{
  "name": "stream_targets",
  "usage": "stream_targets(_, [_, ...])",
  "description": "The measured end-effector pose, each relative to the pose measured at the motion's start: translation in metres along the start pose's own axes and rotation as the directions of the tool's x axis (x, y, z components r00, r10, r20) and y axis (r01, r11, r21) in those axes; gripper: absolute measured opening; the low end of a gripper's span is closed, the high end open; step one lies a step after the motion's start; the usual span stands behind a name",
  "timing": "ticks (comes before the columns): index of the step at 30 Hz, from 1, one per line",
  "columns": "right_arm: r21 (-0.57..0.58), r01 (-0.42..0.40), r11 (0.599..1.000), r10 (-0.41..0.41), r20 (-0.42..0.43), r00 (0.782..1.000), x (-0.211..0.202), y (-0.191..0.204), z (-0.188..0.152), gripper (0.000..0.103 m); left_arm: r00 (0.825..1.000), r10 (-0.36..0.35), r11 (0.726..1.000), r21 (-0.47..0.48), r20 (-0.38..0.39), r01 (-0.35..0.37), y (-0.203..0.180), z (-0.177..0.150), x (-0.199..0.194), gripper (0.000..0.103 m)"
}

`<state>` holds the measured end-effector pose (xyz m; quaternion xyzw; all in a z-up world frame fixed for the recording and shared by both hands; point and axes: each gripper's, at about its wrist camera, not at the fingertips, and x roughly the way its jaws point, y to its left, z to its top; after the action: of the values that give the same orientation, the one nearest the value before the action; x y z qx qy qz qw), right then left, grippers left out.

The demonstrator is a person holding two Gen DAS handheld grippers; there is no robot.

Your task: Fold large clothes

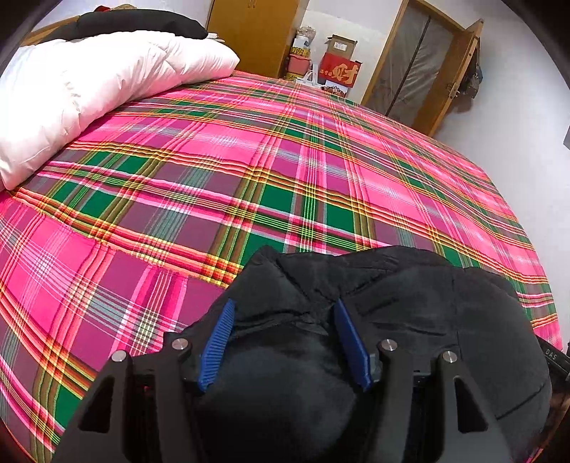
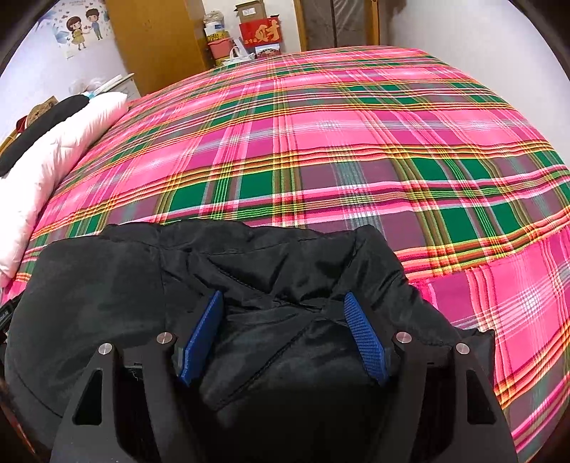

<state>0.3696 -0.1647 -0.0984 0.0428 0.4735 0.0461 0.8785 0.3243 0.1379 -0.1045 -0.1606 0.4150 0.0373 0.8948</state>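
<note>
A bulky black padded jacket (image 1: 409,302) lies bunched at the near edge of a bed with a pink and green plaid cover (image 1: 249,160). My left gripper (image 1: 283,306) has its blue pads wide apart, with a thick fold of the jacket bulging between them. In the right wrist view the same jacket (image 2: 267,263) fills the foreground. My right gripper (image 2: 283,299) also stands wide, blue pads on either side of a thick bunch of jacket fabric. Whether the pads press the fabric is unclear.
A white quilt (image 1: 89,89) with a black garment (image 1: 135,23) on top lies at the bed's far left. Wooden wardrobe (image 1: 249,32), stacked boxes (image 1: 335,64) and a doorway (image 1: 420,64) stand beyond the bed. The plaid cover (image 2: 338,142) stretches ahead.
</note>
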Motion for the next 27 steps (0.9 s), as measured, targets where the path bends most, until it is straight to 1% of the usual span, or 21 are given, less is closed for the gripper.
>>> stream_targets(7, [0.006, -0.004, 1.0, 0.004, 0.014, 1.0, -0.001, -0.001, -0.002, 0.07, 1.0, 0.021, 1.0, 0.009, -0.004, -0.021, -0.003, 0.002, 0.001, 0.062])
stream_targets(10, [0.008, -0.004, 1.0, 0.004, -0.002, 1.0, -0.012, -0.001, 0.003, 0.07, 0.998, 0.067, 0.998, 0.02, -0.022, -0.066, -0.011, 0.01, -0.007, 0.061])
stream_targets(11, [0.01, 0.0, 1.0, 0.0, 0.002, 1.0, -0.02, -0.001, 0.004, 0.07, 0.997, 0.073, 0.997, 0.018, -0.018, -0.072, -0.015, 0.015, -0.014, 0.058])
stream_targets(12, [0.012, 0.003, 1.0, -0.004, 0.022, 1.0, -0.034, -0.001, 0.005, 0.07, 0.998, 0.056, 0.998, 0.012, 0.003, -0.056, -0.019, 0.02, -0.026, 0.058])
stream_targets(14, [0.006, -0.011, 1.0, 0.01, 0.076, 0.997, -0.061, 0.001, 0.004, 0.07, 0.998, -0.004, 1.0, 0.021, 0.063, 0.002, -0.032, 0.027, -0.049, 0.058])
stream_targets(16, [-0.006, -0.026, 1.0, 0.026, 0.132, 0.991, -0.087, 0.005, 0.001, 0.07, 0.991, -0.07, 0.996, 0.065, 0.116, 0.062, -0.052, 0.029, -0.07, 0.058])
stream_targets(17, [-0.018, -0.031, 0.999, 0.033, 0.152, 0.988, -0.097, 0.007, -0.003, 0.07, 0.985, -0.121, 0.989, 0.101, 0.125, 0.109, -0.065, 0.027, -0.077, 0.058])
stream_targets(18, [-0.03, -0.028, 0.999, 0.032, 0.152, 0.988, -0.1, 0.009, -0.008, 0.07, 0.979, -0.17, 0.978, 0.143, 0.11, 0.154, -0.079, 0.022, -0.077, 0.058])
stream_targets(19, [-0.037, -0.017, 0.999, 0.022, 0.139, 0.99, -0.097, 0.009, -0.012, 0.07, 0.977, -0.198, 0.966, 0.185, 0.083, 0.18, -0.091, 0.016, -0.073, 0.058])
stream_targets(20, [-0.042, 0.002, 0.999, 0.003, 0.111, 0.994, -0.088, 0.007, -0.018, 0.07, 0.978, -0.202, 0.957, 0.224, 0.052, 0.185, -0.101, 0.009, -0.065, 0.058])
stream_targets(21, [-0.039, 0.022, 0.999, -0.019, 0.079, 0.997, -0.076, 0.001, -0.023, 0.07, 0.984, -0.181, 0.949, 0.265, 0.008, 0.172, -0.111, 0.0, -0.051, 0.058])
stream_targets(22, [-0.024, 0.025, 0.999, -0.023, 0.074, 0.997, -0.069, -0.005, -0.027, 0.07, 0.987, -0.153, 0.945, 0.287, -0.039, 0.158, -0.116, -0.007, -0.037, 0.059])
stream_targets(23, [-0.009, 0.028, 1.0, -0.027, 0.089, 0.996, -0.065, -0.012, -0.031, 0.07, 0.988, -0.139, 0.943, 0.296, -0.063, 0.152, -0.116, -0.013, -0.026, 0.059])
stream_targets(25, [0.002, 0.053, 0.999, -0.053, 0.1, 0.994, -0.057, -0.021, -0.035, 0.069, 0.989, -0.138, 0.941, 0.305, -0.05, 0.146, -0.116, -0.017, -0.018, 0.061])
stream_targets(27, [0.017, 0.034, 0.999, -0.035, 0.101, 0.994, -0.045, -0.025, -0.036, 0.069, 0.991, -0.128, 0.942, 0.308, -0.043, 0.135, -0.116, -0.016, -0.012, 0.062])
